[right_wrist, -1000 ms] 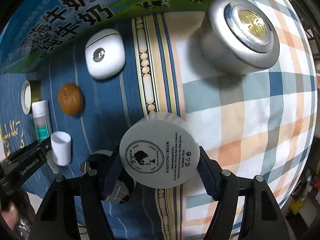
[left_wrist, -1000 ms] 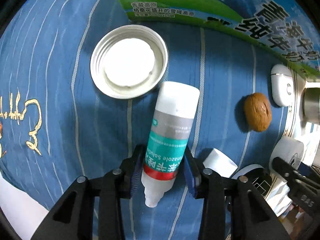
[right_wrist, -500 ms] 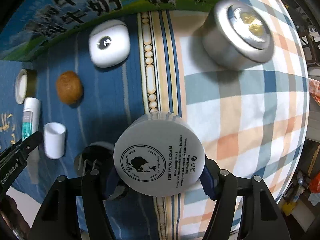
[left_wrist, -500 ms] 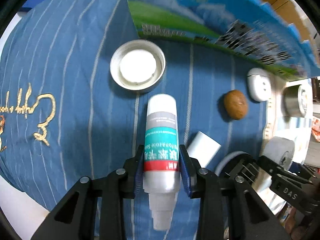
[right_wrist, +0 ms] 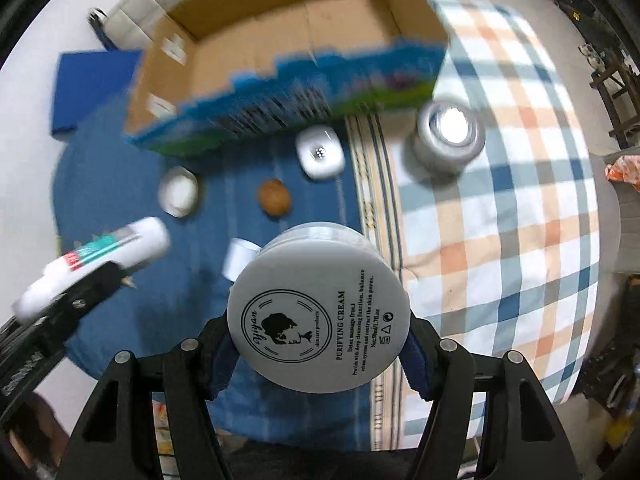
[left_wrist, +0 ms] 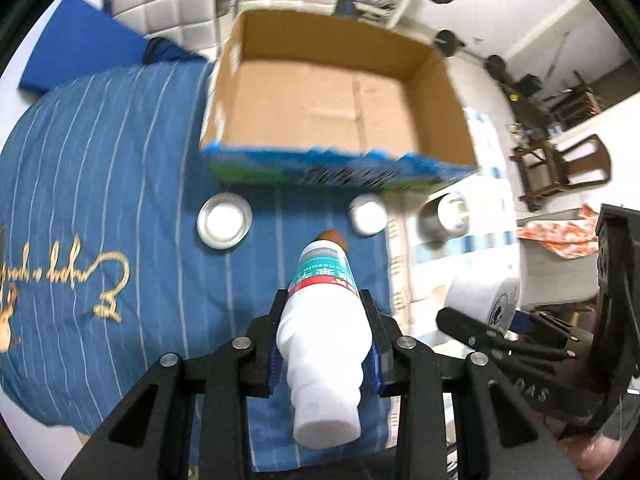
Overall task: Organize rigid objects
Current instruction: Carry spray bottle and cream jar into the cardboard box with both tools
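My left gripper (left_wrist: 325, 340) is shut on a white bottle with a teal and red label (left_wrist: 324, 320), held in the air above the blue striped cloth; the bottle also shows in the right wrist view (right_wrist: 100, 256). My right gripper (right_wrist: 318, 346) is shut on a round white cream jar (right_wrist: 320, 312), also lifted. An open cardboard box (left_wrist: 340, 100) with a blue printed side stands beyond both; it appears in the right wrist view (right_wrist: 280, 40) too.
On the cloth lie a metal lid (left_wrist: 224, 221), a walnut (right_wrist: 274, 196), a white earbud case (right_wrist: 320, 152), a silver round tin (right_wrist: 450, 136) and a small white cap (right_wrist: 238, 258). A plaid cloth (right_wrist: 500, 220) covers the right side. A wooden chair (left_wrist: 560, 168) stands far right.
Both grippers have risen high above the cloth with their objects. The views tilted up, so the open inside of the cardboard box now shows.
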### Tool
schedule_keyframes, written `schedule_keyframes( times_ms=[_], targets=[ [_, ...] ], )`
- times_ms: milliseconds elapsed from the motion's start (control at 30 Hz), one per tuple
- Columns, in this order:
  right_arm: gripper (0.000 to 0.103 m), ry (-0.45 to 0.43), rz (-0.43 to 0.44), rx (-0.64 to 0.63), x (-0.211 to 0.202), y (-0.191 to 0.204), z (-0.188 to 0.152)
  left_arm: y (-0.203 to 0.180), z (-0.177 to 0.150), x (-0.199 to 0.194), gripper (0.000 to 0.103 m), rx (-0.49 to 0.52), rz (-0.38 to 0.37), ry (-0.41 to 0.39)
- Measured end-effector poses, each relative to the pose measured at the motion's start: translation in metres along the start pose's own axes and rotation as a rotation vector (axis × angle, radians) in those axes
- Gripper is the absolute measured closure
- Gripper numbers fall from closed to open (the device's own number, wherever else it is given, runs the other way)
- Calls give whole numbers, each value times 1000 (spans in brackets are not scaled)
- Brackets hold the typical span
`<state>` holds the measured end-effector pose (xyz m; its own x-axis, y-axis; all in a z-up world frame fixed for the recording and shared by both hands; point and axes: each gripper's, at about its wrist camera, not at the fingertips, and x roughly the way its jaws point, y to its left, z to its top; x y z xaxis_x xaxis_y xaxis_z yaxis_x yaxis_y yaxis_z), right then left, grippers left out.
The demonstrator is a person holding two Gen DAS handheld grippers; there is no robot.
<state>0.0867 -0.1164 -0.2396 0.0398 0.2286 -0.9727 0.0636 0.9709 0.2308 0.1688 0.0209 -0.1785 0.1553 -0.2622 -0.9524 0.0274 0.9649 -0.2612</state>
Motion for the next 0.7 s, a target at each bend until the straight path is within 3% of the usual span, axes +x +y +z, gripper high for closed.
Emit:
schedule_keyframes(
  times_ms=[100,133,333,533,700],
  targets=[
    [34,-36,32,-19,-55,2,26,-9,35,9,73,18,-24,-3],
    [34,-45,33,-21,-58,-5,55,-10,44,10,73,27,-24,-7],
    [33,-105,3,-51,-71,-4,130,-24,119,26,73,47,2,13],
    [33,-80,-56,-80,-23,-14,220,-12,170,78,73,40,45,130],
    [33,16,-110,-128,42,-16,270,7,197,149,73,-21,-1,320]
  ],
)
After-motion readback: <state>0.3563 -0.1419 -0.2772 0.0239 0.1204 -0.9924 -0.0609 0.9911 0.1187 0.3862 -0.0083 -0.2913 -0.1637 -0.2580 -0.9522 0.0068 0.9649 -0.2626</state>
